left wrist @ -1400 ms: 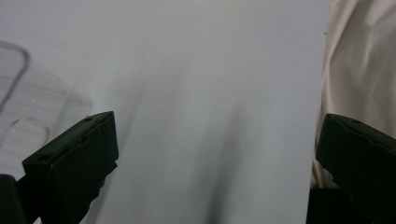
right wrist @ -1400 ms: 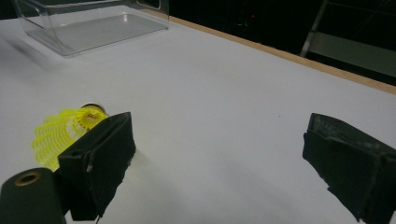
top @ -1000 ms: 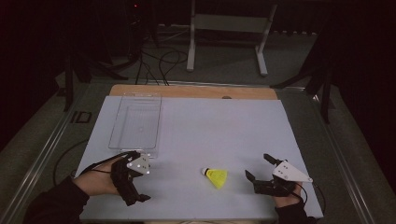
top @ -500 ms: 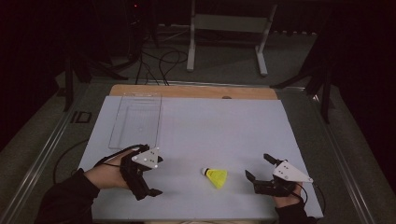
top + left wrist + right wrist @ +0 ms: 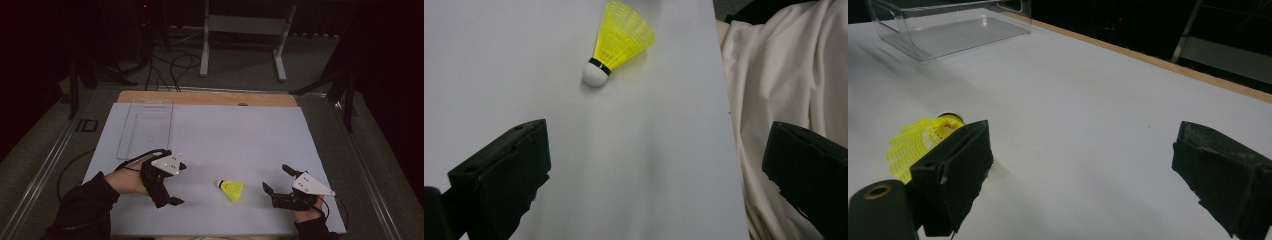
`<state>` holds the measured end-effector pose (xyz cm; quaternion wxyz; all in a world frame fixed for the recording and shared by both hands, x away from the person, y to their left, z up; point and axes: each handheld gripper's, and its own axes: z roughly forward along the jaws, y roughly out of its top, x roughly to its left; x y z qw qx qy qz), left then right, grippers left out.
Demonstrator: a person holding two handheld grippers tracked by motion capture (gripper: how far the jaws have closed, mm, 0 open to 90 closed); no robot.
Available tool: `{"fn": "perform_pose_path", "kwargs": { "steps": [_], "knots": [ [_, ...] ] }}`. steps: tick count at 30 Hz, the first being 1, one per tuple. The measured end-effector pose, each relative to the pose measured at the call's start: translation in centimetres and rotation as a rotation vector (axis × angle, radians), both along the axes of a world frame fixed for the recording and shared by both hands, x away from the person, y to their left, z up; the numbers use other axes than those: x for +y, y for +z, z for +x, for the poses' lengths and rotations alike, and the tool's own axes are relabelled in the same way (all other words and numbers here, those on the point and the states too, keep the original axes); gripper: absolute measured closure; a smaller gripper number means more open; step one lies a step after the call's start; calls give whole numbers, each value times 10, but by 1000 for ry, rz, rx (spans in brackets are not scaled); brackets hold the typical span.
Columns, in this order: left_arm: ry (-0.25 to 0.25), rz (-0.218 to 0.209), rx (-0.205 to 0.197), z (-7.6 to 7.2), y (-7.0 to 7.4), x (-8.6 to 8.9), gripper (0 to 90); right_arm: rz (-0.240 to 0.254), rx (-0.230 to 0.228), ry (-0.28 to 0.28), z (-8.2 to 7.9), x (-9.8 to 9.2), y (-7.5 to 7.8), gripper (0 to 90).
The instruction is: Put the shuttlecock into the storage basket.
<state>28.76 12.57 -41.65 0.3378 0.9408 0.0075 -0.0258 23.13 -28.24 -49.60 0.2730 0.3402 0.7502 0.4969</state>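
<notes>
A clear plastic bin [image 5: 147,127] sits empty in the upper left part of the white counter [image 5: 235,140], its long side running away from the viewer. A wooden strip [image 5: 205,98] edges the counter's far side. Beyond it, at the top of the frame, a grey metal stand [image 5: 242,37] rises from a floor strewn with dark cables [image 5: 170,67].

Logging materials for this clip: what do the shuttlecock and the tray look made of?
Shuttlecock: yellow skirt looks like moulded plastic mesh, judging by its open lattice; the white head is smooth and matte, possibly foam or cork. Tray: clear rigid plastic, glossy, see-through walls.
</notes>
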Motion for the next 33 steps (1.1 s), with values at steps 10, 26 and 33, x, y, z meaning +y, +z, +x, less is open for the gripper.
{"fn": "perform_pose_path", "kwargs": {
  "steps": [10, 26, 33],
  "knots": [
    [-58, -34, 6, 9, 1, -25, 0, 2, 0, 2, 0, 0, 0, 89],
    [-142, -65, -34, 23, -1, -61, 0, 10, 1, 6, 0, -1, 0, 89],
    [-165, -56, -35, 35, -10, -82, 0, 8, -1, 8, 0, -1, 0, 89]
  ]
}}
